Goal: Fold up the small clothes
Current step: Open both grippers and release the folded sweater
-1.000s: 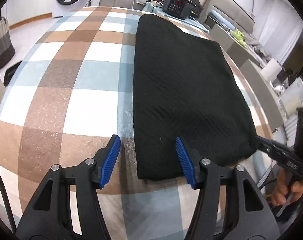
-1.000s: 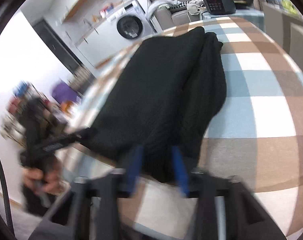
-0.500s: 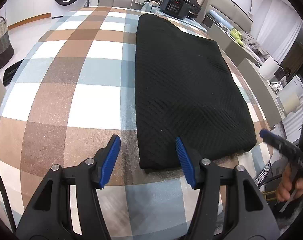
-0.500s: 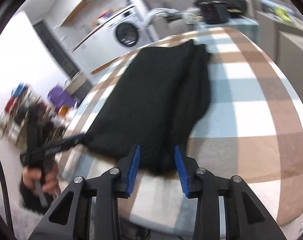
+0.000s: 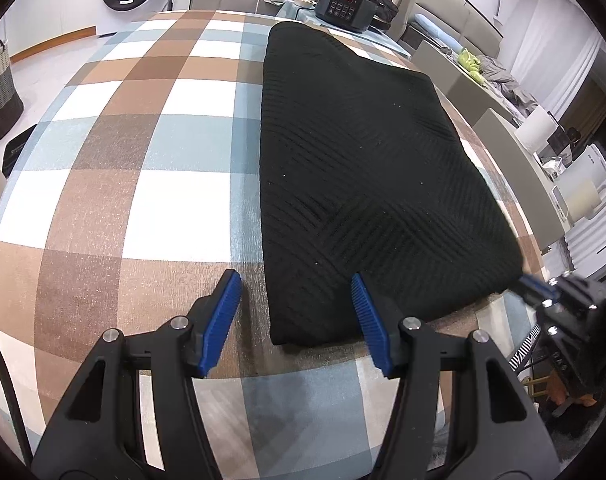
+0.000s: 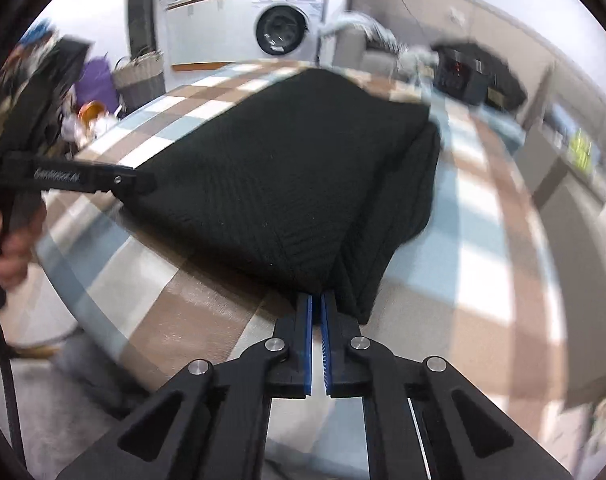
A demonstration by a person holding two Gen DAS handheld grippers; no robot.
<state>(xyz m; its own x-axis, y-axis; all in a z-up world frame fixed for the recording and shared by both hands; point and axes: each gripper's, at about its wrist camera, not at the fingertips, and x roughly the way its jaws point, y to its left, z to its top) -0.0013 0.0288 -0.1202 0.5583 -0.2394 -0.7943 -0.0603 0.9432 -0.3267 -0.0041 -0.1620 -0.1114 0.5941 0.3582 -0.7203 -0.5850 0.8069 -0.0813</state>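
Right gripper (image 6: 317,300) — clamped on black garment (image 6: 287,176)

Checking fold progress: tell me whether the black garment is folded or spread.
Folded. The black garment lies as a layered rectangle on the table; stacked layers show along its right side, and the right gripper pinches its near corner.

One garment (image 5: 367,184) (black), two hand-held grippers (image 5: 295,312)

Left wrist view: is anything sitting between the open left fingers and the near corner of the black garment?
Nothing visible is. The left gripper is open, straddling the near left corner of the black garment, with only bare checked tablecloth around it. The right gripper is already shut on the garment's other near corner.
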